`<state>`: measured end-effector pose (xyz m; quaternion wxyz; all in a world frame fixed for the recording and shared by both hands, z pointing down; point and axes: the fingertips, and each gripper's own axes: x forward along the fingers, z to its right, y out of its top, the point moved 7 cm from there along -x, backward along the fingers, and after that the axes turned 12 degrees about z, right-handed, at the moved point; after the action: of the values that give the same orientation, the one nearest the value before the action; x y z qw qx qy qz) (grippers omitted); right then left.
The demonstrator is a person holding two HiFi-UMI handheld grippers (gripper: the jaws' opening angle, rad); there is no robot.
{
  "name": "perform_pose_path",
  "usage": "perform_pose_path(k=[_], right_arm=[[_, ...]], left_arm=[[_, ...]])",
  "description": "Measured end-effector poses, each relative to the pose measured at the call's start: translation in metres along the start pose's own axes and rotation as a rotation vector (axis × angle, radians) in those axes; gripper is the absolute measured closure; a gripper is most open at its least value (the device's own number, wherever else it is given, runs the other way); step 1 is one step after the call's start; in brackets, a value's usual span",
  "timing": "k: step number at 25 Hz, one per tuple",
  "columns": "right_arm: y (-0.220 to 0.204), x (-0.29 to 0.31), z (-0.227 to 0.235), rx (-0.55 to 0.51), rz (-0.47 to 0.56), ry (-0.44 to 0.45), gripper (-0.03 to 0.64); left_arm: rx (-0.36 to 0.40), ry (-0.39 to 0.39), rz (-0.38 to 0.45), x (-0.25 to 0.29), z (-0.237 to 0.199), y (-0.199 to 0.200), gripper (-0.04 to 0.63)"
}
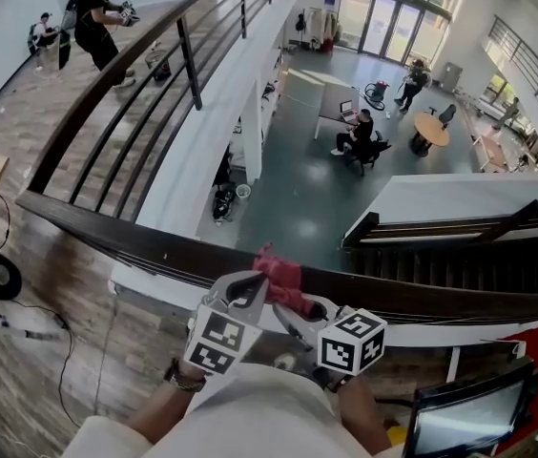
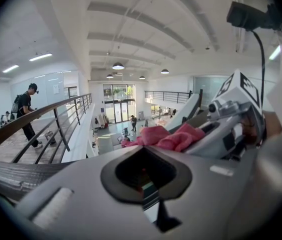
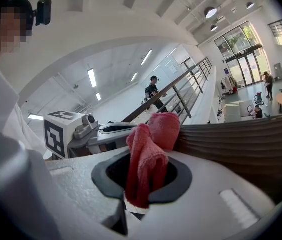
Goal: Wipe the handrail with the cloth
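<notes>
The right tool [image 3: 143, 179] is clenched on the pink cloth [image 3: 153, 144], a bunched fold standing up between its jaws. The left tool [image 2: 148, 184] has its jaws drawn together with nothing between them, and it sits just beside the right one.

In the head view the cloth [image 1: 279, 273] rests on top of the dark wooden handrail [image 1: 145, 239], at the lower centre of the frame. The wipe looks to be at or near its start. The cloth is on the rail, no stretch reads as cleaner than another, and the long runs toward the upper left and the right edge appear to remain.

Only the head view shows the rail's full sweep and bend, with both tools meeting at 1 spot. Only the right gripper view shows the grip on the cloth up close, with the ribbed rail [image 3: 241, 144] just behind it. The left gripper view alone shows that tool's empty jaws.
</notes>
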<state>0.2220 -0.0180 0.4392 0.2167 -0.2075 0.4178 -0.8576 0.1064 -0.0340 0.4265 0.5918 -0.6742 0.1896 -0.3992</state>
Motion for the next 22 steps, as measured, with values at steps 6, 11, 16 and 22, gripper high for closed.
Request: perform_pose_path(k=[6,11,16,22], right_arm=[[0.001,0.004,-0.002,0.006,0.006,-0.009,0.555],[0.000,0.006,-0.004,0.003,0.003,-0.009,0.555],[0.000,0.015,-0.008,0.001,-0.010,0.006,0.555],[-0.003,0.030,-0.014,-0.010,-0.026,0.015,0.555]], left_arm=[[0.001,-0.006,0.004,-0.001,-0.005,0.001,0.592],[-0.002,-0.003,0.010,-0.003,-0.006,0.000,0.592],[-0.011,0.011,0.013,-0.009,-0.013,-0.002,0.592],[-0.015,0.018,0.015,-0.017,-0.027,-0.007,0.592]])
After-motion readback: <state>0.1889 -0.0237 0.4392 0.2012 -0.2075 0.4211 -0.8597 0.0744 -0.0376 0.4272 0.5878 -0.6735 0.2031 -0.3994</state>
